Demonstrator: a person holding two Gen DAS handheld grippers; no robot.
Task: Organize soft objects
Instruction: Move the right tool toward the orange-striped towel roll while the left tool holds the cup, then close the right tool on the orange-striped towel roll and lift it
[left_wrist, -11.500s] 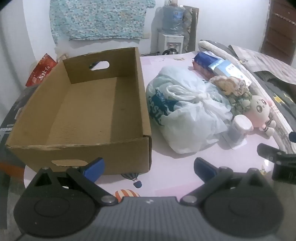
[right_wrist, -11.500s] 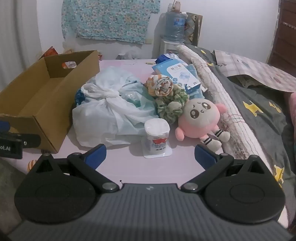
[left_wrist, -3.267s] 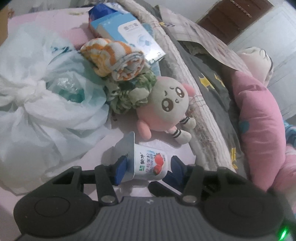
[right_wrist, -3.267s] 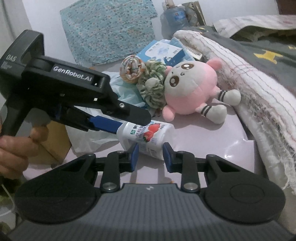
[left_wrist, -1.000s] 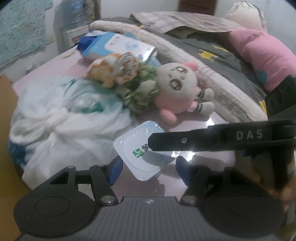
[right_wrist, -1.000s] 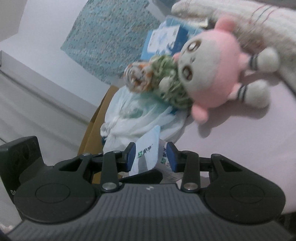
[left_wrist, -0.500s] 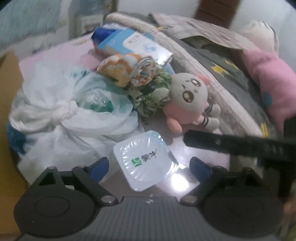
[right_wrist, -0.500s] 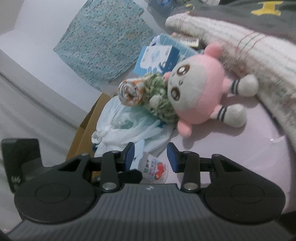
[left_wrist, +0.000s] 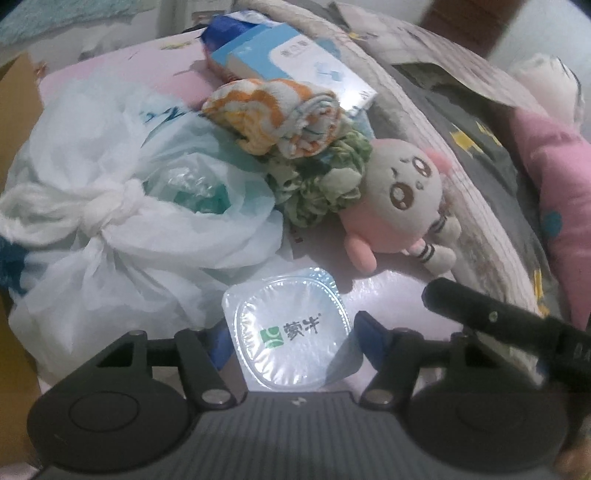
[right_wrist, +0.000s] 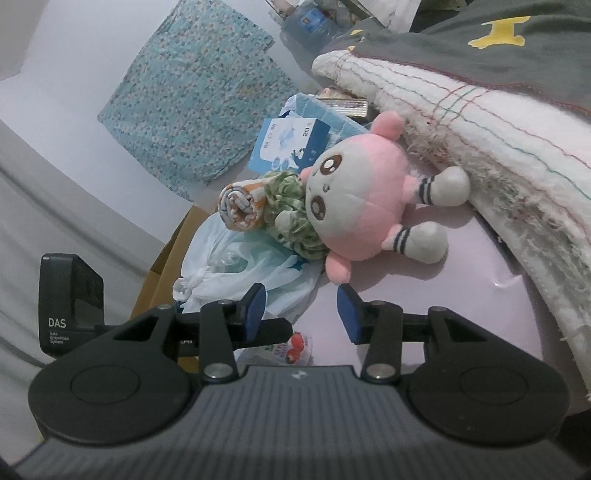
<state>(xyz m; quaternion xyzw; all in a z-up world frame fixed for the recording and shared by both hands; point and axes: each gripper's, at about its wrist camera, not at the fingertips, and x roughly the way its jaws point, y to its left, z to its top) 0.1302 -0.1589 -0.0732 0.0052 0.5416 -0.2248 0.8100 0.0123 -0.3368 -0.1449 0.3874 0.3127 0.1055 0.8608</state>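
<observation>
Yogurt cup (left_wrist: 291, 332), lower centre: left gripper (left_wrist: 290, 338) clamps its sides; squeeze lightly, keep lid level. Right gripper (right_wrist: 301, 312) open, empty.

Pink-and-white plush (left_wrist: 400, 206), green scrunchie (left_wrist: 321, 184), orange-striped rolled towel (left_wrist: 275, 116), white knotted bag (left_wrist: 122, 206), blue tissue pack (left_wrist: 291, 66).

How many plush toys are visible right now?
2. A pink plush doll lies beside the green scrunchie on the pink surface; a larger pink plush lies on the bedding, cut off at the edge. Others may be hidden.
</observation>
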